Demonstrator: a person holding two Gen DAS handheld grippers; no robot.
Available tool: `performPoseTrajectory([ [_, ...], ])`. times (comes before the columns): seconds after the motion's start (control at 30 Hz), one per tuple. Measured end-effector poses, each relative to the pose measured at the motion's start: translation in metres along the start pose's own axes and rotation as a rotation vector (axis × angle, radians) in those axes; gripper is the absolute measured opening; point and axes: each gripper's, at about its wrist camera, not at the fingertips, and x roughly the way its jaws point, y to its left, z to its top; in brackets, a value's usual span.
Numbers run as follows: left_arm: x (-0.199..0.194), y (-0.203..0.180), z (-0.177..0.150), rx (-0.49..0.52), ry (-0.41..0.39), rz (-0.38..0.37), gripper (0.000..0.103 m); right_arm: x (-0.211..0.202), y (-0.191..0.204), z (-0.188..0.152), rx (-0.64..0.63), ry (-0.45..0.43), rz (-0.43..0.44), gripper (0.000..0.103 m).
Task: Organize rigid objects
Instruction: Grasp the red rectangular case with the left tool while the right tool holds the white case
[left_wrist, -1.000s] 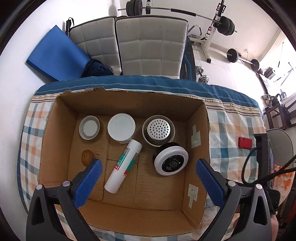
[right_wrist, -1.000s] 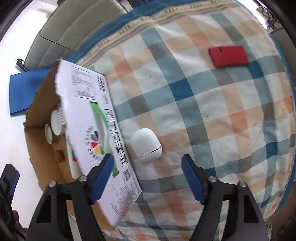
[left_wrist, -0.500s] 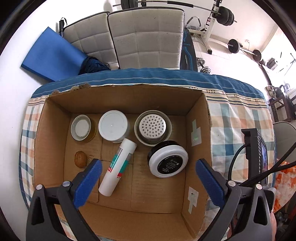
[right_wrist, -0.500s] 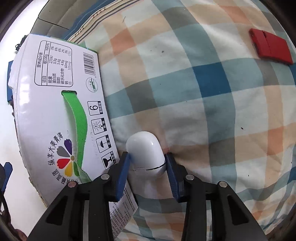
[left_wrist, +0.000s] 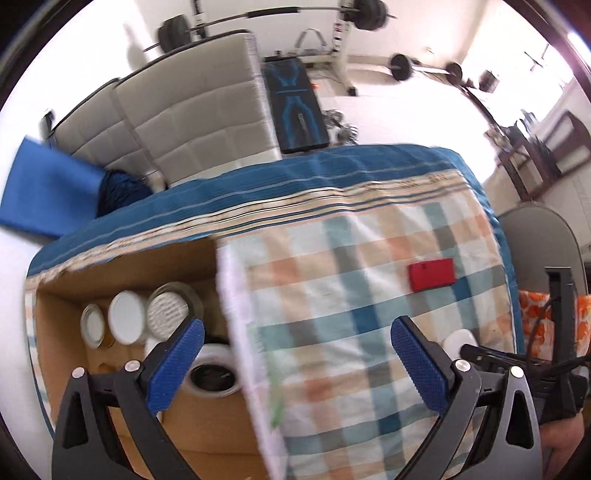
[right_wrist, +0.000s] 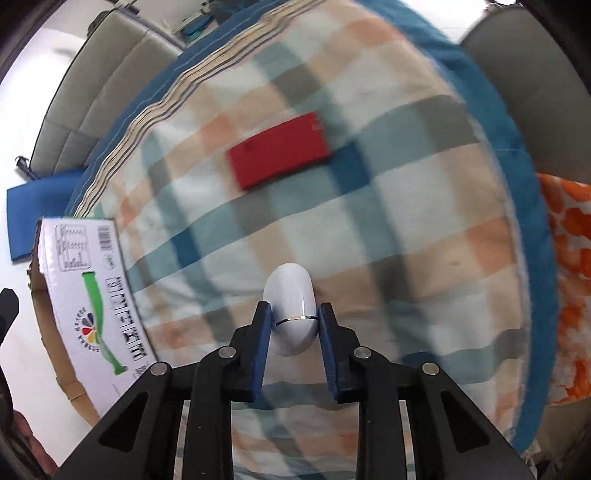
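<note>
Since half a second ago, the right hand-held gripper (right_wrist: 292, 325) is lifting the white egg-shaped case (right_wrist: 291, 314) off the checked bedcover (right_wrist: 424, 236), pinched between its blue pads, while the left hand-held gripper (left_wrist: 295, 362) is swinging rightward, jaws wide and holding nothing. To finish this well, I judge the case should be carried level over the printed wall of the cardboard box (right_wrist: 92, 295), clearing that rim, and released low among the jars (left_wrist: 127, 321). Squeezing harder risks the smooth shell squirting out; the red flat piece (right_wrist: 280, 149) is waiting, well apart.

- The cardboard box (left_wrist: 122, 435) sits on the table's (left_wrist: 332, 280) left part, jars (left_wrist: 127, 321) inside.
- The flat case (left_wrist: 431, 274) lies well right of the box.
- The capsule (right_wrist: 291, 314) is between the right tool's (right_wrist: 293, 328) fingers.
</note>
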Motion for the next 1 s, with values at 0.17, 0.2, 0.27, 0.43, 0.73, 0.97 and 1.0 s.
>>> performPoseTrajectory([
  [0.17, 0.051, -0.078, 0.026, 0.192, 0.052, -0.020, 0.103, -0.011, -0.071, 0.007, 0.112, 0.012, 0.052, 0.028],
  [0.2, 0.061, -0.092, 0.029, 0.226, 0.065, -0.030, 0.103, -0.010, -0.077, 0.007, 0.126, 0.010, 0.067, 0.028],
  [0.27, 0.081, -0.116, 0.034, 0.298, 0.088, -0.027, 0.103, -0.008, -0.082, 0.006, 0.140, 0.010, 0.085, 0.028],
  [0.43, 0.124, -0.150, 0.035, 0.432, 0.173, -0.035, 0.103, -0.012, -0.087, 0.010, 0.173, 0.010, 0.125, 0.029],
  [0.73, 0.155, -0.169, 0.038, 0.499, 0.208, -0.085, 0.094, -0.025, -0.092, 0.032, 0.105, 0.012, 0.077, 0.032],
  [0.97, 0.144, -0.174, 0.047, 0.483, 0.172, -0.121, 0.057, -0.024, -0.081, 0.046, 0.062, 0.012, 0.026, 0.032],
  [1.0, 0.143, -0.172, 0.045, 0.475, 0.169, -0.117, 0.057, -0.025, -0.080, 0.047, 0.056, 0.009, 0.017, 0.032],
])
